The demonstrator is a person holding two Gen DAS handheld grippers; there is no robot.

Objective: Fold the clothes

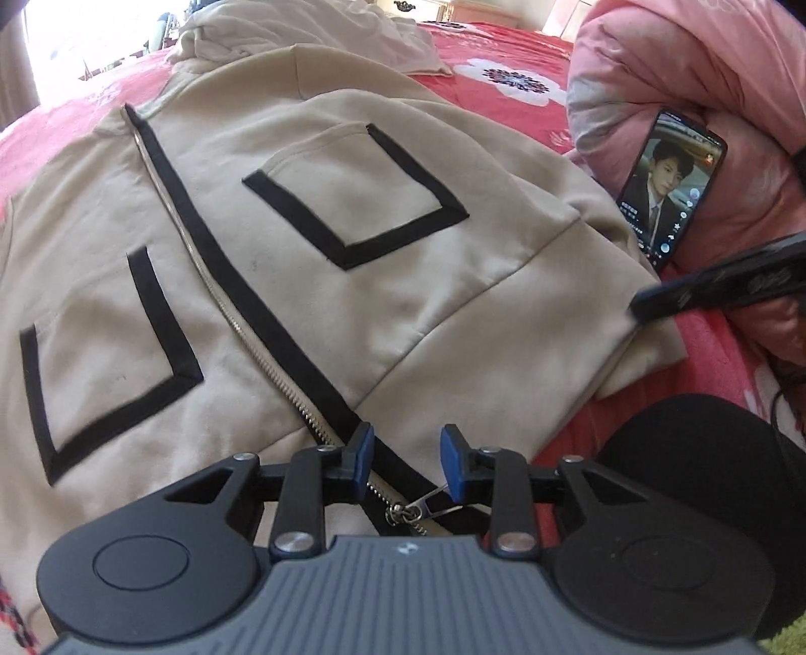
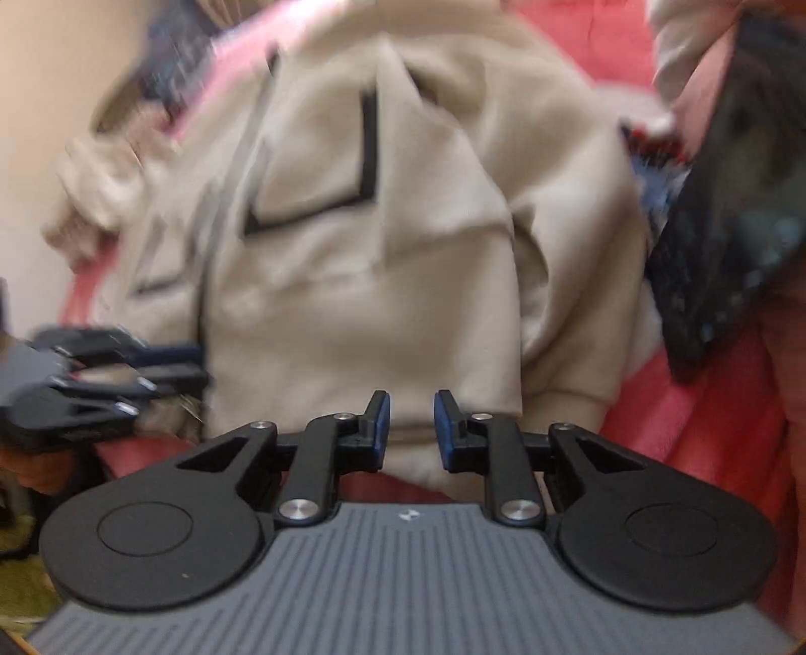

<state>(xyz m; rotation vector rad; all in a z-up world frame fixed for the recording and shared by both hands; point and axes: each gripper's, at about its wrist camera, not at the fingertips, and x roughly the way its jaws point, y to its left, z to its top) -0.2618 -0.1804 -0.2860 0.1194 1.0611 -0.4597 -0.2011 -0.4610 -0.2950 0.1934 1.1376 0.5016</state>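
Left wrist view: both tools (image 1: 407, 456) (image 2: 409, 428) gape empty over the beige jacket (image 1: 282, 237).

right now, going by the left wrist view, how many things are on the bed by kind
beige zip-up jacket with black-trimmed pockets: 1
crumpled cream garment behind it: 1
pink puffy quilt: 1
black smartphone with lit screen: 1
black-and-blue two-finger grippers, left and right: 2
total: 6
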